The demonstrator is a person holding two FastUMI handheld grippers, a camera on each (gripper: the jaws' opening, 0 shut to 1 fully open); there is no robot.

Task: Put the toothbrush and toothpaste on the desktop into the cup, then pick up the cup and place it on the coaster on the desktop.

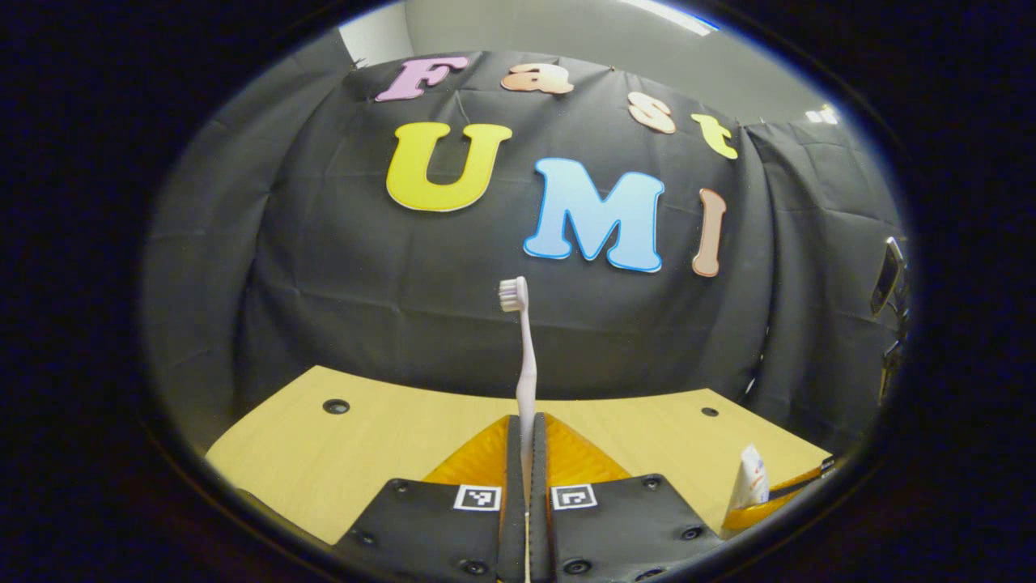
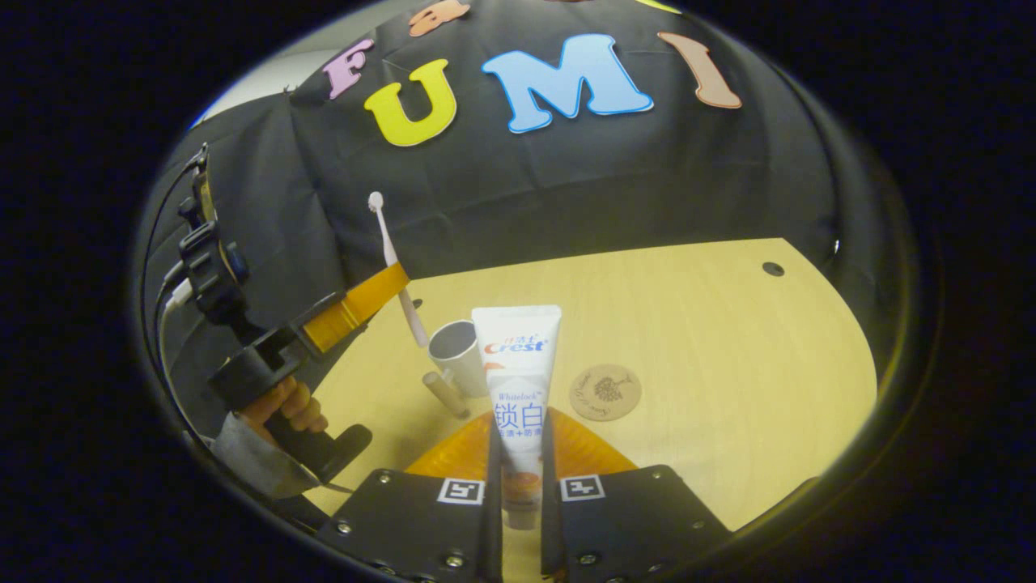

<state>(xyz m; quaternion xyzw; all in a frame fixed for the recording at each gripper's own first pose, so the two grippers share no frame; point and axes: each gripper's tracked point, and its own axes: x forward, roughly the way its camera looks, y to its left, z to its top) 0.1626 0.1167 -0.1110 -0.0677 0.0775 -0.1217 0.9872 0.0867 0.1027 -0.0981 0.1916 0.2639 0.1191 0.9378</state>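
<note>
My right gripper (image 2: pixel 518 474) is clamping the toothpaste (image 2: pixel 515 380) upright; my left gripper (image 1: pixel 527 453) is pinching the toothbrush (image 1: pixel 524 356), bristles up; the cup (image 2: pixel 455 350) is lying just below the brush's lower end, nearer my left.

desktop (image 2: pixel 728 340): light wood | on it: cup (image 2: pixel 457 352), round coaster (image 2: pixel 605 392) | perhaps a small cylinder (image 2: pixel 447 394) beside cup
</note>
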